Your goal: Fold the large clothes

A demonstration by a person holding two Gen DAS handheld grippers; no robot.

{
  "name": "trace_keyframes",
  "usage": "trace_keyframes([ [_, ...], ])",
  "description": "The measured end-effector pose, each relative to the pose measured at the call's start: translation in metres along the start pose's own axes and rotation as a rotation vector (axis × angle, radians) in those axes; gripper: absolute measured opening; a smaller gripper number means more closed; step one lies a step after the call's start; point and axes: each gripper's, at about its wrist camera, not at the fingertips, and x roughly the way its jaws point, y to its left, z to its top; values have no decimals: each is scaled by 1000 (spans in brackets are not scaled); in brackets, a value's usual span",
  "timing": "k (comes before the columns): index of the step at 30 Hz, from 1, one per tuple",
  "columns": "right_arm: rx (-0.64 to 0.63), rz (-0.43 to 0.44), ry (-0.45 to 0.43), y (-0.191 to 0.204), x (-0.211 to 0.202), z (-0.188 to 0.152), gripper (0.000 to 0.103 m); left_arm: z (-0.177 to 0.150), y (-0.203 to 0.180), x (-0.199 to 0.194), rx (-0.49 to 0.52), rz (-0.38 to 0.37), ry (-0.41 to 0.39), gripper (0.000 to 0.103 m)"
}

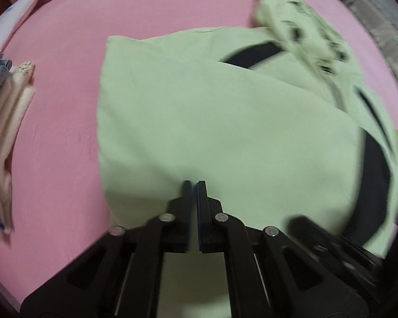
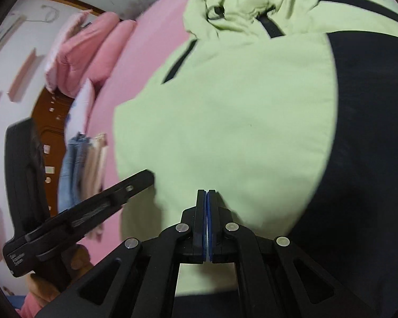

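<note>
The left gripper (image 1: 193, 185) had its jaws drawn together with only a sliver of gap and nothing between them, poised over the near part of the light green jacket (image 1: 212, 132). The right gripper (image 2: 206, 193) likewise had its pads pressed flat against each other, empty, above the same jacket (image 2: 225, 132). The jacket lay partly folded on the pink bed sheet (image 1: 66, 145), its black-trimmed hood (image 1: 299, 21) bunched toward the far edge. A stack of folded clothes (image 1: 2, 132), denim and cream, sat at the sheet's left edge. Pink pillows (image 2: 92, 50) lay at the far corner.
</note>
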Motion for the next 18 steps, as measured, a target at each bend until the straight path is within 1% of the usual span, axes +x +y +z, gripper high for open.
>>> trace_keyframes([
  [2,-8,-6,-16,-6,6,16,0,8,5,14,1,100,-6,1],
  [3,-21,-20,-29,-12,7,25,0,9,11,17,-5,129,-11,1],
  [5,-34,-62,-61,-28,0,39,0,13,23,16,-30,143,-32,1],
  [7,7,-98,-107,-52,-14,50,0,16,30,13,-16,189,-49,1],
  [8,38,-51,-122,-66,-22,55,0,18,32,13,2,244,-61,1],
  [9,62,-66,-140,-79,-29,62,0,20,34,14,17,301,-68,1],
  [10,73,-143,-172,-89,-36,64,0,23,38,17,21,356,-64,1],
  [11,74,-245,-221,-104,-47,65,0,26,47,25,11,385,-32,1],
  [12,82,-289,-247,-120,-55,64,0,29,57,29,-10,331,-11,1],
  [14,146,-380,-295,-151,-72,61,0,34,63,25,-22,289,-13,1],
  [15,220,-389,-330,-165,-83,58,0,35,65,19,-18,275,-20,1],
  [16,272,-381,-345,-174,-92,54,0,35,66,11,-21,277,-39,1],
  [17,308,-396,-353,-176,-96,51,0,33,68,-2,-32,294,-66,1],
  [18,317,-422,-357,-171,-96,50,2,31,69,-13,-43,299,-87,1],
])
